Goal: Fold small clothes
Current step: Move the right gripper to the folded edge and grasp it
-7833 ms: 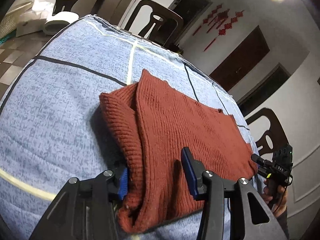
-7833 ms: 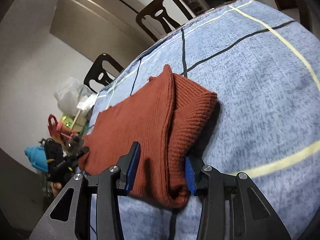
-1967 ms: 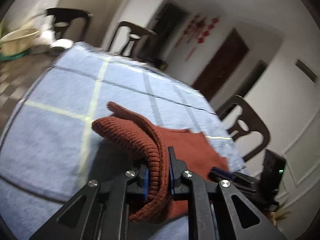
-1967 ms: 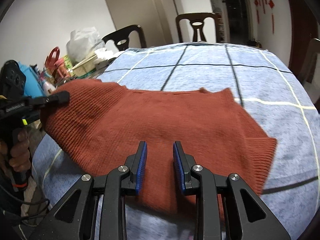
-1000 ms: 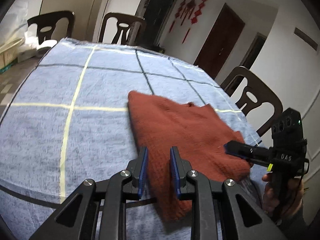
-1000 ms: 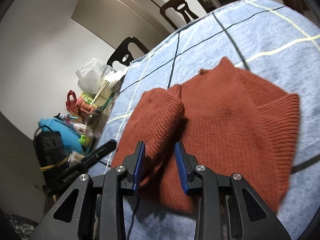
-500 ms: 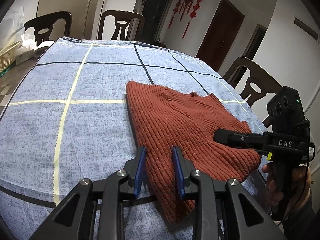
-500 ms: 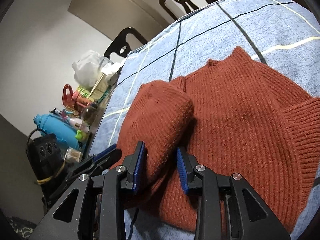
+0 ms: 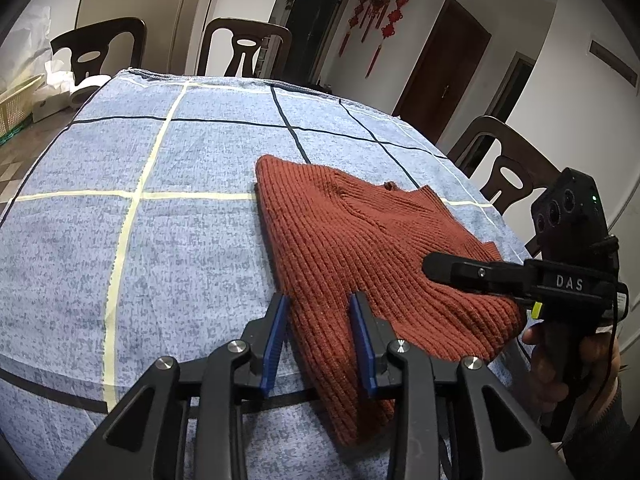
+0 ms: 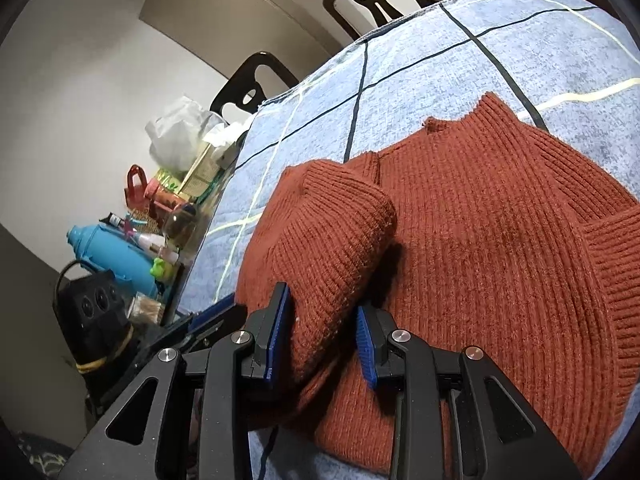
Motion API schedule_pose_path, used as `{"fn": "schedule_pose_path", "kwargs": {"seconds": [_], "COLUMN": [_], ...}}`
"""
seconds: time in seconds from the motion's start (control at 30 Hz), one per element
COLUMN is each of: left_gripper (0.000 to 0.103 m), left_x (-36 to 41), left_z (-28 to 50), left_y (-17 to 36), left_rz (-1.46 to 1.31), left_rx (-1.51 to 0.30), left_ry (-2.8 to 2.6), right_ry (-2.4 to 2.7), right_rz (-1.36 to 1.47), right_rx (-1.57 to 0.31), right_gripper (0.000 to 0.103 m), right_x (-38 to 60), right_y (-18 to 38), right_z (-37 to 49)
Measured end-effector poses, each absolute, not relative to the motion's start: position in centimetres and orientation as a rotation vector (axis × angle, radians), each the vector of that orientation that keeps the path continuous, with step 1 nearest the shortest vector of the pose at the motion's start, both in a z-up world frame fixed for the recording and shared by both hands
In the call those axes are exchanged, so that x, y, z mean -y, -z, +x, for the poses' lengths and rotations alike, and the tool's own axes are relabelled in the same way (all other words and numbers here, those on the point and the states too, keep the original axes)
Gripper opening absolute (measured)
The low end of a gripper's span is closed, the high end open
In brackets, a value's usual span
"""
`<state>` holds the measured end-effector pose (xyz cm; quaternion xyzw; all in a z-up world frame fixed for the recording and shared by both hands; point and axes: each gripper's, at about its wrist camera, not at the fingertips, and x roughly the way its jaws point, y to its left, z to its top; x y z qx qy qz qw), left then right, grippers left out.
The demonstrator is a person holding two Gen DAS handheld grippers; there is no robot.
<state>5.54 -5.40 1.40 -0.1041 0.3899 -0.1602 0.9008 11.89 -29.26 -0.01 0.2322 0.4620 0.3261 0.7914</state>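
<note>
On the counter (image 9: 120, 168), covered with a blue checked cloth, a rust-red knit sweater (image 9: 360, 240) is lying partly folded. The left gripper (image 9: 318, 336) is opening its jaws around the sweater's near edge, the blue pads not pressing it. The right gripper (image 10: 320, 332) is pinching a folded sleeve (image 10: 332, 232) (its cuff is resting on the sweater's body) between its blue pads.

One rust sweater (image 9: 372, 248), one checked tablecloth (image 9: 140, 200), three chairs (image 9: 244, 46), two grippers (image 9: 320, 332).
</note>
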Motion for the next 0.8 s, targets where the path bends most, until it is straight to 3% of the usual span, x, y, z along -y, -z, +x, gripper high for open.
{"fn": "schedule_pose_path", "kwargs": {"seconds": [0.43, 0.57, 0.8], "left_gripper": [0.036, 0.036, 0.036], "left_x": [5.5, 5.5, 5.9], "left_z": [5.5, 5.6, 5.9], "left_y": [-1.4, -1.5, -2.9], "left_rz": [-0.217, -0.208, -0.193], "left_rx": [-0.809, -0.814, -0.799], "left_ry": [0.331, 0.324, 0.326], "right_ry": [-0.714, -0.728, -0.729], "right_rz": [0.475, 0.469, 0.493], "right_rx": [-0.992, -0.990, -0.933], "right_gripper": [0.032, 0.019, 0.014], "right_x": [28.4, 28.2, 29.8], "right_y": [-0.1, -0.5, -2.0], "right_z": [12.1, 11.9, 11.7]}}
